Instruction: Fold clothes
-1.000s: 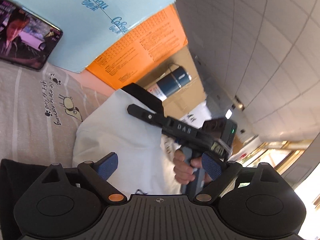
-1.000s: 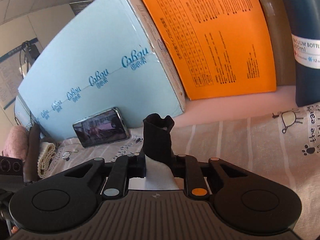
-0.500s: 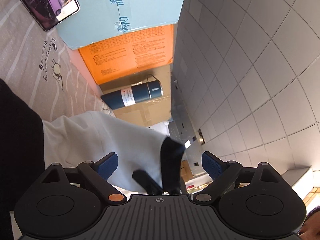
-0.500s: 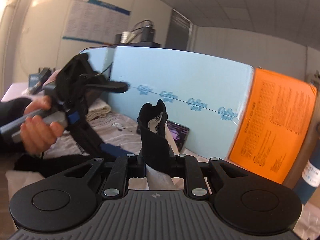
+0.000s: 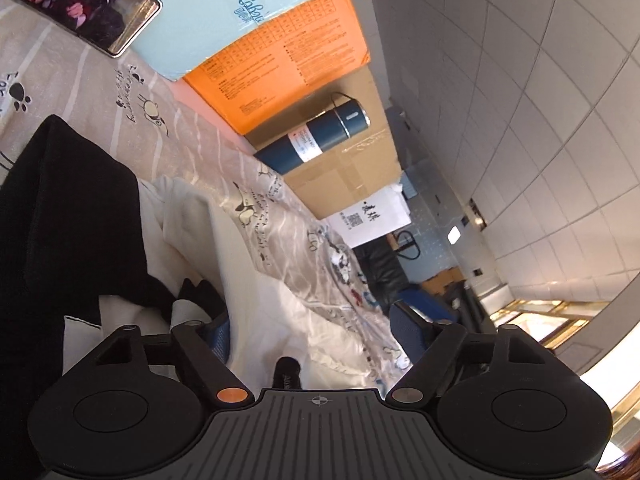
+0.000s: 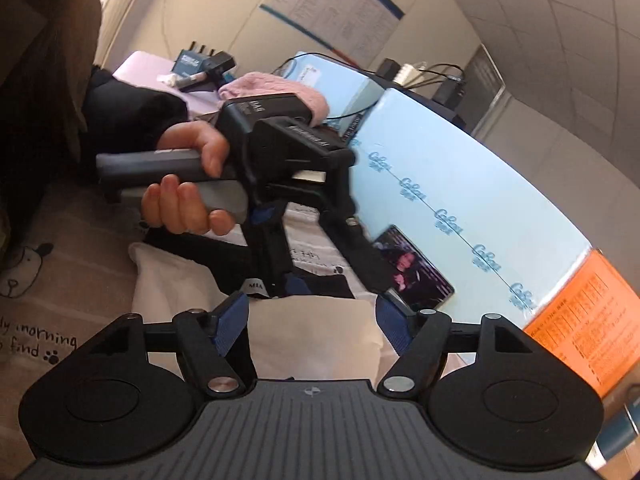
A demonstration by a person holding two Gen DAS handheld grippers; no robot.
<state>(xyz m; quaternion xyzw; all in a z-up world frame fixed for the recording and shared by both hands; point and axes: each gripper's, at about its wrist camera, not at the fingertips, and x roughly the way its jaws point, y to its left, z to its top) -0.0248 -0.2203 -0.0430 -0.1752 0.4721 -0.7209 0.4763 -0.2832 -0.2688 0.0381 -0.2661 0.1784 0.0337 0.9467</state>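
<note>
Right tongs (image 6: 312, 322) had just opened off the garment (image 6: 312, 336), left tongs (image 5: 308, 326) narrowing but apart with nothing clamped; soft, light, floppy cloth lay mid-bed (image 5: 100, 92), best pinched at a hem corner.

ahead: left claw (image 6: 320, 240) blocks right | behind: phone (image 6: 416, 276), foam board (image 6: 460, 184)

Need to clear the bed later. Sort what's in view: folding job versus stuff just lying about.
Job:
white garment
black garment
left gripper, open
right gripper, jaws just opened, nothing pinched

Lying about:
phone
blue flask
orange sheet
light blue box
pink knit
</note>
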